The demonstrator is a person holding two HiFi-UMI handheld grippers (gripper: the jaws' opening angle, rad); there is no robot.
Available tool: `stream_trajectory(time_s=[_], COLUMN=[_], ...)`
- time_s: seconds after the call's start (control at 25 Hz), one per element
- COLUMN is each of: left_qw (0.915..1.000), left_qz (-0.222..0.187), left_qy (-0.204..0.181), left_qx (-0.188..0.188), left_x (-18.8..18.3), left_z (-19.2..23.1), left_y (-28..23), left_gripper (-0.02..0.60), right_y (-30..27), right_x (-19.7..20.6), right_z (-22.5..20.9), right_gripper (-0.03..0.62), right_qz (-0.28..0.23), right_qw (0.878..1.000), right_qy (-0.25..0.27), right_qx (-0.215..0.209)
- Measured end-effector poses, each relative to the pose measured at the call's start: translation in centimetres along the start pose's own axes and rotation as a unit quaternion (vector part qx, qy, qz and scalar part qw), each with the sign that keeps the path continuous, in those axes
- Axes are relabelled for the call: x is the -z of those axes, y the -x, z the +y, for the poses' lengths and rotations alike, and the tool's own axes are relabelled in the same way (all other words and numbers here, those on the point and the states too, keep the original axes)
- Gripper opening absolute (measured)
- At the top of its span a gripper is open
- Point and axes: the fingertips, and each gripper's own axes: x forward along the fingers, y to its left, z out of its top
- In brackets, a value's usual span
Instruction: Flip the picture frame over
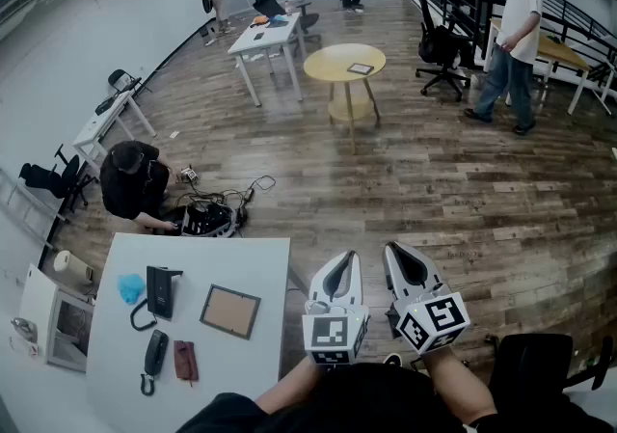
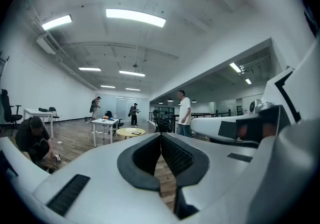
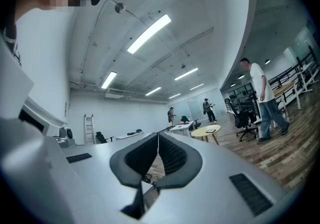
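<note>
Frame (image 1: 230, 311) flat on the table (image 1: 260, 257), well left of the left gripper (image 1: 345, 257) and right gripper (image 1: 394, 250).
Its brown face seems to be up; both grippers hover side by side past the table's right edge, jaws closed on nothing.

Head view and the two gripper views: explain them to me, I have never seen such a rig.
A person holds a gripper in each hand; there is no robot. The head view looks down from the person's head: left gripper and right gripper point forward beside a white table. On it lie a picture frame, a telephone, a handset, a blue object and a reddish pouch. Each gripper view looks along its own jaws. Both pairs are shut, holding nothing.
</note>
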Motion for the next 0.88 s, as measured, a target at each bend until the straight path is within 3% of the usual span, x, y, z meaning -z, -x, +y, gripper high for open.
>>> stream_trajectory(time_s=[0.32, 0.88], left_qw=[1.0, 0.9998], left_qz=[-0.004, 0.01], left_qy=[0.005, 0.016], left_qx=[-0.003, -0.004], left_x=[0.1, 2.6], left_z=[1.7, 8.0], left_y=[1.0, 4.1], left_gripper=[0.021, 0.021], right_y=[-0.6, -2.4], right_x=[0.6, 2.3], right_z=[1.9, 5.1], right_gripper=[0.02, 0.02], right_qz=[0.005, -0.013], right_qw=[1.0, 1.0], right_qy=[-0.012, 0.017], right_qx=[-0.011, 0.017])
